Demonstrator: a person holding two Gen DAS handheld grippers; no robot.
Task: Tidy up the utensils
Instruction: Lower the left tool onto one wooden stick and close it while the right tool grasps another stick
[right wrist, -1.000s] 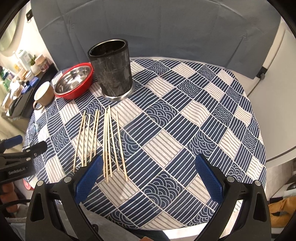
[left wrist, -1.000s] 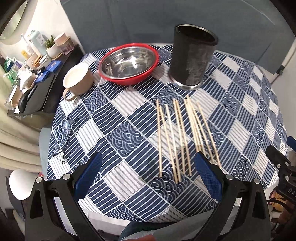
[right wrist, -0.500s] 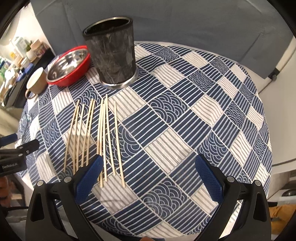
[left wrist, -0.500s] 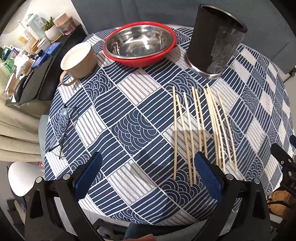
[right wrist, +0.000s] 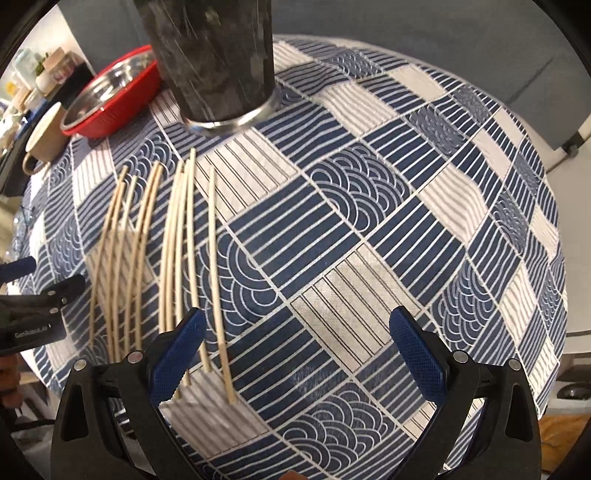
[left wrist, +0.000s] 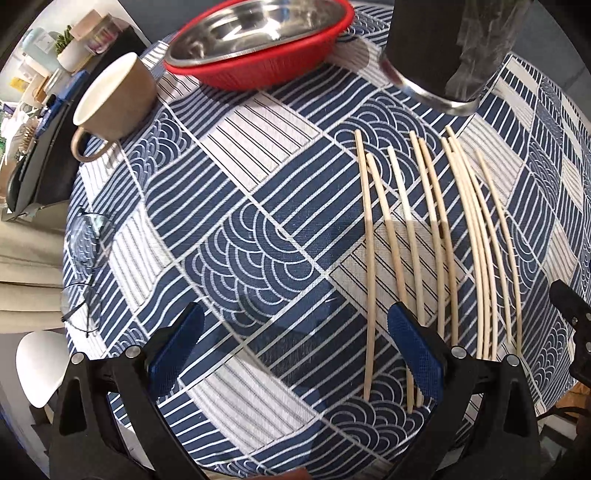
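Note:
Several pale wooden chopsticks [left wrist: 439, 236] lie side by side on the blue and white patterned tablecloth [left wrist: 236, 236]; they also show in the right wrist view [right wrist: 177, 251]. A tall black utensil cup [left wrist: 454, 48] with a steel base stands behind them, also in the right wrist view [right wrist: 214, 55]. My left gripper [left wrist: 295, 347] is open and empty, low over the cloth, its right finger at the near ends of the leftmost sticks. My right gripper [right wrist: 295, 350] is open and empty, its left finger over the near ends of the rightmost sticks.
A steel bowl inside a red bowl [left wrist: 258, 40] and a tan mug [left wrist: 114, 99] stand at the back left. Glasses [left wrist: 83, 258] lie at the table's left edge. A cluttered side shelf [left wrist: 33, 122] stands beyond the left edge. A grey sofa back [right wrist: 443, 33] is behind the table.
Both grippers have moved forward and down toward the table. The chopsticks and cup now loom much larger. Both grippers stay open. Nothing on the table has moved.

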